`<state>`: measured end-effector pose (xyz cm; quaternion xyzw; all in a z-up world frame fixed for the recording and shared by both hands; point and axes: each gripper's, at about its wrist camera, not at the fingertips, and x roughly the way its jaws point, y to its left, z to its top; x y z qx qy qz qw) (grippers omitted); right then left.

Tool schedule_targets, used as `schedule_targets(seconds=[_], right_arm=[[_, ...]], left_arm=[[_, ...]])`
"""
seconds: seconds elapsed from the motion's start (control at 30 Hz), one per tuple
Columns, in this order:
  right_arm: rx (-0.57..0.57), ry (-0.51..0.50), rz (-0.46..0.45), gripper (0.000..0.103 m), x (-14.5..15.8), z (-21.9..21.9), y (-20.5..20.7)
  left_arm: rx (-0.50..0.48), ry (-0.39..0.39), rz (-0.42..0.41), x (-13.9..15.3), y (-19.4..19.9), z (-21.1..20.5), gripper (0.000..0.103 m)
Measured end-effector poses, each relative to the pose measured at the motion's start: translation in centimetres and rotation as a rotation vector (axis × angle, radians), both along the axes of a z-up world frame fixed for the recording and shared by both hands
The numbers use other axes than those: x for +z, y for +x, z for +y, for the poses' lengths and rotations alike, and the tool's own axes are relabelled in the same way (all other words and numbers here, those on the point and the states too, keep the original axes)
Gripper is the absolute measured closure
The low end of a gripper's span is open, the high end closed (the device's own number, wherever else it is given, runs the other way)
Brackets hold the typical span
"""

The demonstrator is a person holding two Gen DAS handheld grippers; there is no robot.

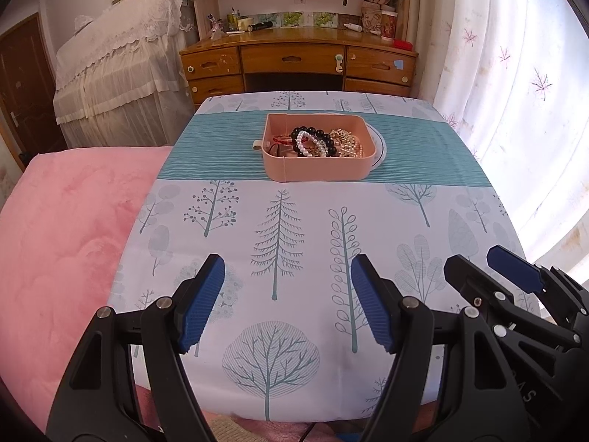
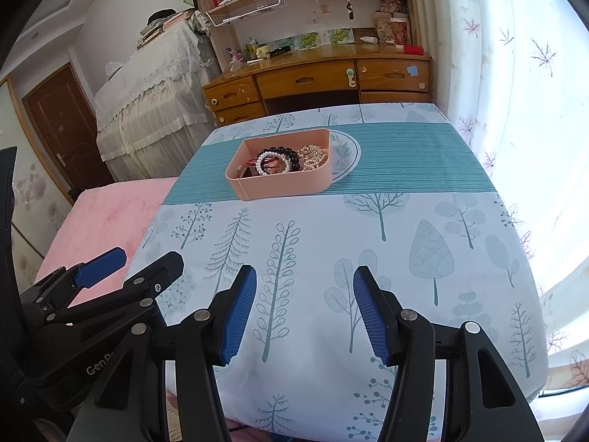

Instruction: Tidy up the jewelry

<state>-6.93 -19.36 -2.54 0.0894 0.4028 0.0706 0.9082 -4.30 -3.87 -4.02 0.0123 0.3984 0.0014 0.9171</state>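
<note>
A pink tray [image 1: 316, 173] [image 2: 279, 188] stands on the teal band of the table, far ahead of both grippers. In it lie a black bead bracelet [image 1: 320, 134] [image 2: 283, 151], a white pearl bracelet [image 1: 307, 143] [image 2: 270, 164], gold jewelry [image 1: 348, 141] [image 2: 313, 156] and a red string piece [image 1: 281, 140]. A small white piece [image 1: 257, 144] sits by the tray's left wall. My left gripper [image 1: 289, 302] is open and empty over the near table. My right gripper [image 2: 303, 315] is open and empty too; it also shows in the left wrist view [image 1: 489, 269], and the left gripper shows in the right wrist view [image 2: 136, 261].
The table [image 1: 423, 221] carries a tree-print cloth. A white plate [image 2: 348, 153] lies under the tray's right end. A pink bed [image 1: 66, 228] lies left of the table. A wooden desk [image 1: 294, 59] stands behind, a curtain [image 1: 515, 92] to the right.
</note>
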Motion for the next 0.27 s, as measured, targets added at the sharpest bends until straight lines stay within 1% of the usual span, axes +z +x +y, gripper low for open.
schedule_targets(seconds=[0.27], right_arm=[[0.001, -0.001, 0.001, 0.047, -0.07, 0.09, 0.07]], left_arm=[[-0.002, -0.002, 0.008, -0.2, 0.19, 0.13, 0.034]])
